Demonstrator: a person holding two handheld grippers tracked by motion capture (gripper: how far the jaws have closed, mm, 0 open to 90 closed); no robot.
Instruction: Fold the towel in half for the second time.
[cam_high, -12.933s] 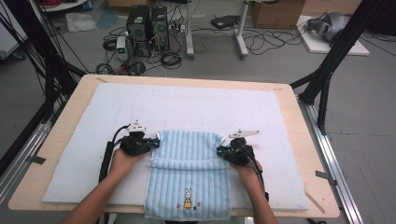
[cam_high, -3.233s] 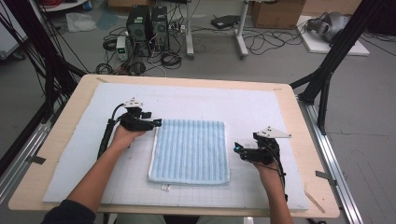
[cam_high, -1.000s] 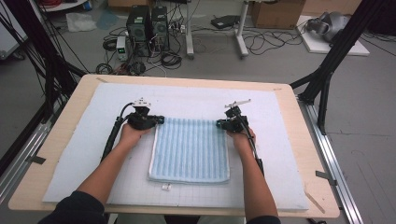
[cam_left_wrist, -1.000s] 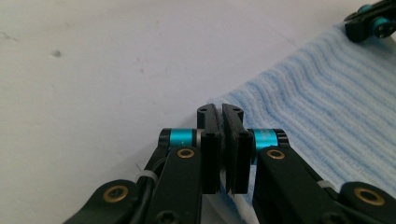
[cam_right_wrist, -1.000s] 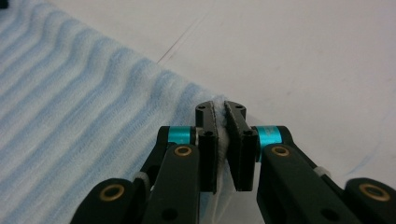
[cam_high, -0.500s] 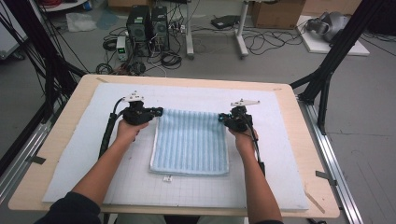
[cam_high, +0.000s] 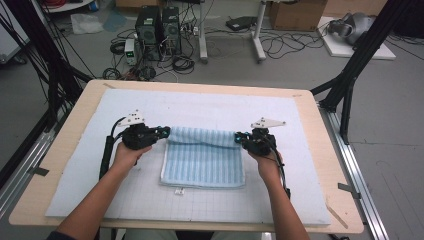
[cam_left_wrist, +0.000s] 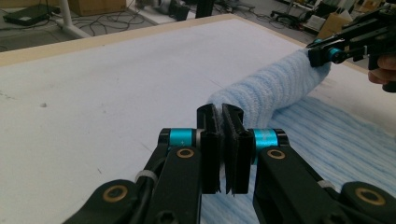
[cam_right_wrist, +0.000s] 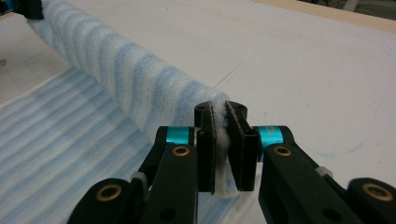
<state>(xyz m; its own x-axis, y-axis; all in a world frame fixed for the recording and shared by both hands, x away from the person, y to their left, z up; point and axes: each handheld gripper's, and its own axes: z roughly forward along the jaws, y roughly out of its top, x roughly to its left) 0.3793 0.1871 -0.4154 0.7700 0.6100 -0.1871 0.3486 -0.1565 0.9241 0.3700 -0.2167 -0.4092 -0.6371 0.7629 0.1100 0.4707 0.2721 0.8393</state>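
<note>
1. High view: a pale blue striped terry towel lies on the white padded mat that covers the wooden desk. Its far edge is lifted into a soft roll that runs left to right, straight across between the two tools. The left tool pinches the roll's left end and the right tool its right end, so each hand is nearest its own corner. The flat rest of the towel stretches toward the person, and that seems to be the way the fold has to travel.

2. Left gripper view: the jaws are clamped on a thin bit of blue cloth, and the roll leads away to the other tool at the upper right.

3. Right gripper view: the jaws are clamped on white-blue pile at the corner. The roll runs off to the upper left, apparently just clear of the mat.
</note>
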